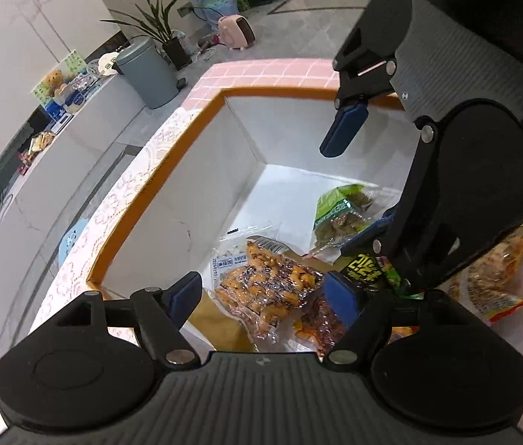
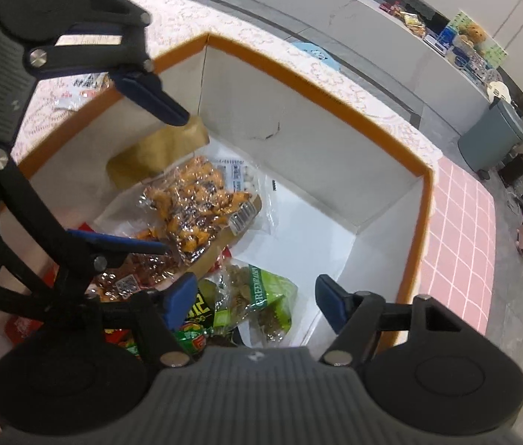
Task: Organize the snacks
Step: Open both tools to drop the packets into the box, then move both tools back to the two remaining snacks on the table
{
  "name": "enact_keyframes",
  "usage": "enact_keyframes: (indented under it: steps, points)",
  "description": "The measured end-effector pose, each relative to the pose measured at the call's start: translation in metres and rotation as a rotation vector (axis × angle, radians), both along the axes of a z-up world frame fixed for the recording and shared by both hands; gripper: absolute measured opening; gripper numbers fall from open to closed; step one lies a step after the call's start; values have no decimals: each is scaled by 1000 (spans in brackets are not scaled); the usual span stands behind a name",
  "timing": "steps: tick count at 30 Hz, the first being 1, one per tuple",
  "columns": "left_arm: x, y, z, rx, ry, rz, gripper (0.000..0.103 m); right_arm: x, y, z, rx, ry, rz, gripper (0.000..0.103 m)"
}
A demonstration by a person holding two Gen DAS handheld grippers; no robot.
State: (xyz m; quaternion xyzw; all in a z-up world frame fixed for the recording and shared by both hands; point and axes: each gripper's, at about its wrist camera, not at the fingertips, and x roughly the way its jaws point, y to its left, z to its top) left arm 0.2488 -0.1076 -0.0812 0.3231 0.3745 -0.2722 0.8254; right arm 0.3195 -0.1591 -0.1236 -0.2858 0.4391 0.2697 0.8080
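A white box with an orange rim (image 1: 157, 170) (image 2: 335, 89) holds several snack packs. A clear pack of orange snacks (image 1: 272, 282) (image 2: 194, 207) lies in the middle. A green pack (image 1: 343, 211) (image 2: 265, 296) lies beside it. A black and green packet (image 1: 367, 270) (image 2: 198, 315) lies near both. My left gripper (image 1: 261, 296) (image 2: 157, 181) is open and empty above the orange pack. My right gripper (image 2: 254, 304) (image 1: 350, 181) is open and empty above the green pack.
The box stands on a lace cloth (image 1: 113, 200) (image 2: 298, 52) next to pink tiles (image 1: 261, 74) (image 2: 458, 241). More snack packs lie outside the box (image 1: 499, 282) (image 2: 83, 85). A grey bin (image 1: 146, 70) and a plant (image 1: 165, 29) stand on the floor beyond.
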Motion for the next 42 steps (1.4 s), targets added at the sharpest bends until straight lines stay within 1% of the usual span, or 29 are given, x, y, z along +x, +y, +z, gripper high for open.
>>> enact_keyframes:
  steps: [2, 4, 8, 11, 14, 19, 22, 25, 28, 31, 33, 36, 38, 39, 40, 41, 42]
  points:
    - [-5, 4, 7, -19, 13, 16, 88, -2, -2, 6, 8, 6, -20, 71]
    - [-8, 10, 15, -33, 21, 23, 88, -2, 0, 11, -3, 14, -44, 72]
    - [-19, 25, 29, -35, 14, 47, 88, -9, 2, 22, 9, 35, -87, 72]
    - [-25, 43, 40, -48, 23, 100, 88, -17, 7, 33, 40, 47, -111, 72]
    - [-29, 62, 50, -65, 27, 158, 88, -28, 16, 42, 57, 35, -123, 72]
    - [-37, 91, 59, -65, 12, 242, 88, -39, 36, 49, 79, 24, -130, 72]
    - [-42, 110, 63, -104, 31, 277, 88, -43, 46, 54, 117, 34, -149, 72]
    - [-48, 129, 66, -119, 6, 311, 85, -43, 56, 56, 163, 54, -175, 73]
    - [-50, 149, 67, -122, -27, 344, 81, -44, 70, 58, 187, 53, -187, 73]
    - [-51, 169, 69, -161, -10, 390, 79, -46, 83, 60, 229, 42, -194, 73]
    - [-52, 183, 69, -176, -3, 406, 78, -46, 90, 61, 266, 37, -193, 71]
    - [-57, 197, 67, -187, -18, 433, 78, -46, 105, 62, 314, 19, -176, 70]
    - [-59, 207, 65, -210, -20, 458, 77, -46, 115, 62, 337, 5, -166, 63]
    - [-59, 212, 65, -227, -20, 471, 74, -46, 120, 61, 350, 1, -161, 62]
    - [-59, 216, 64, -246, -16, 486, 72, -46, 125, 61, 366, 0, -156, 59]
    - [-58, 220, 63, -260, 0, 504, 69, -46, 130, 60, 384, 0, -150, 56]
    - [-55, 224, 61, -272, 21, 524, 65, -46, 134, 59, 395, 1, -145, 56]
